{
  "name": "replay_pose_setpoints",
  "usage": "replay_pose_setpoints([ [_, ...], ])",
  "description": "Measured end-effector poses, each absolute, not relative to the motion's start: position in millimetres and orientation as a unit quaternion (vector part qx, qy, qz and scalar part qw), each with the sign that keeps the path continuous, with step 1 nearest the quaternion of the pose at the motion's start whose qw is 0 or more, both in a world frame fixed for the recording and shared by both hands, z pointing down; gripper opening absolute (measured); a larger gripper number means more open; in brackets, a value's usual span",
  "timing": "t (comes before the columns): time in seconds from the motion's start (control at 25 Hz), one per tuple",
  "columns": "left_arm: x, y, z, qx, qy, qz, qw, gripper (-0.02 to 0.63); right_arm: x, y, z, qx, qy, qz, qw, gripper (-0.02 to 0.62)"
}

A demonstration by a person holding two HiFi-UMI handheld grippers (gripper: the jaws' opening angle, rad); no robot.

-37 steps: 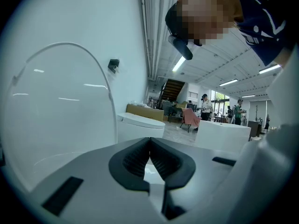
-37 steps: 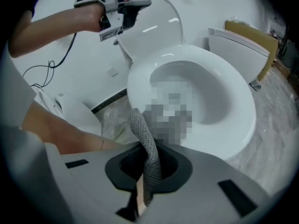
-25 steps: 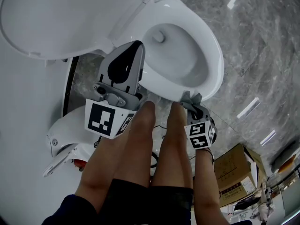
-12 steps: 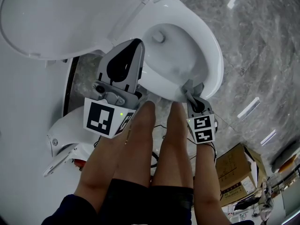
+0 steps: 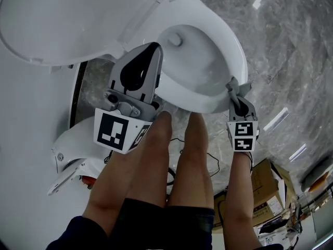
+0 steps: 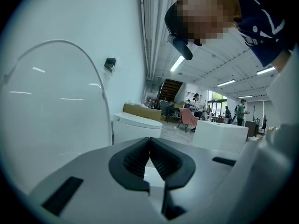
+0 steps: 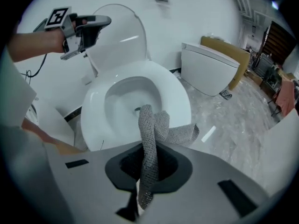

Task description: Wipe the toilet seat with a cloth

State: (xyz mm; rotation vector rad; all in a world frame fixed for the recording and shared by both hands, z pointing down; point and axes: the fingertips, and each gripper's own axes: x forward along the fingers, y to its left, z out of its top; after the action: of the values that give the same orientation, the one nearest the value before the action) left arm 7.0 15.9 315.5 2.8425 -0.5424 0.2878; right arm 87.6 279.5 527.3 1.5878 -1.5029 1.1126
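Note:
The white toilet has its lid (image 5: 62, 20) raised, and the seat rim (image 5: 238, 51) rings the open bowl. My right gripper (image 5: 234, 89) is shut on a grey knitted cloth (image 5: 232, 82), which rests against the seat's near right edge. In the right gripper view the cloth (image 7: 152, 125) sticks up from my right gripper (image 7: 148, 148), with the seat (image 7: 175, 99) just beyond. My left gripper (image 5: 151, 51) hovers above the bowl's near left side, shut and holding nothing. In its own view my left gripper (image 6: 149, 143) faces the raised lid (image 6: 56, 106).
The person's bare legs (image 5: 156, 160) stand close against the toilet's front. A cardboard box (image 5: 263, 184) and a thin cable (image 5: 177, 142) lie on the marble floor. A second toilet (image 7: 210, 64) stands by the wall to the right.
My right gripper has slid the cloth to the right along the seat's near rim, from the front toward the right side. The left gripper has stayed put.

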Motion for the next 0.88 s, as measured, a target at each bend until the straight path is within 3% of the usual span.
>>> replay_pose_setpoints([
  [0.48, 21, 21, 320, 0.971, -0.182, 0.105, 0.116, 0.020, -47, 264, 524, 0.478, -0.682, 0.469, 0.293, 0.029],
  [0.88, 32, 23, 322, 0.970, -0.185, 0.107, 0.115, 0.020, 95, 266, 531, 0.596, -0.598, 0.405, 0.351, 0.029],
])
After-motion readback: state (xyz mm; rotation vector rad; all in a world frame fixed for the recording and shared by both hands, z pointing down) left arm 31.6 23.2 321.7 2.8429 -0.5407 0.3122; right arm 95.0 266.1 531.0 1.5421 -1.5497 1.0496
